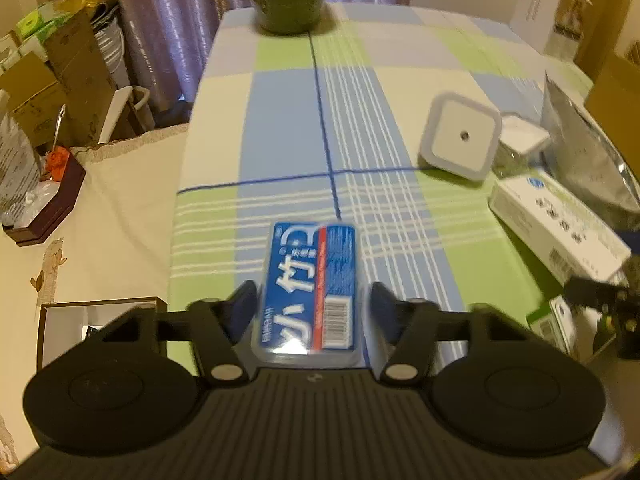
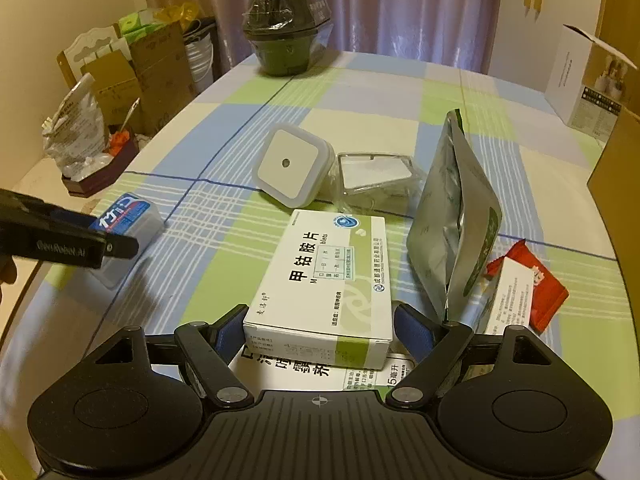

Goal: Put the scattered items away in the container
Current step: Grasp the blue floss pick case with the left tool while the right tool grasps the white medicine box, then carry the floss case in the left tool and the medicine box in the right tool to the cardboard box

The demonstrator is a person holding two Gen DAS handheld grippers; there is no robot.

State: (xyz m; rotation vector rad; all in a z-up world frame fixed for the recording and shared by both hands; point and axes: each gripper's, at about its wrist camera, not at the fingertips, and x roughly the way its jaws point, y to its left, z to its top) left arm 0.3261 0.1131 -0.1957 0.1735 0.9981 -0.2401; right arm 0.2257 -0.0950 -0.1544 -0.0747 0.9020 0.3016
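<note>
On the counter (image 2: 360, 92), the pill box (image 2: 324, 280) lies in front of the night light (image 2: 294, 168). The plastic case (image 2: 376, 172) sits right of the light, the foil pouch (image 2: 456, 220) further right. The pot (image 2: 286, 28) stands at the far edge.

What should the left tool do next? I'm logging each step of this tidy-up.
Probably close on the blue plastic case and lift it. The left tool straddles the case with its fingers on both sides, apparently not yet pressing, and the case lies on the checked tablecloth.
</note>
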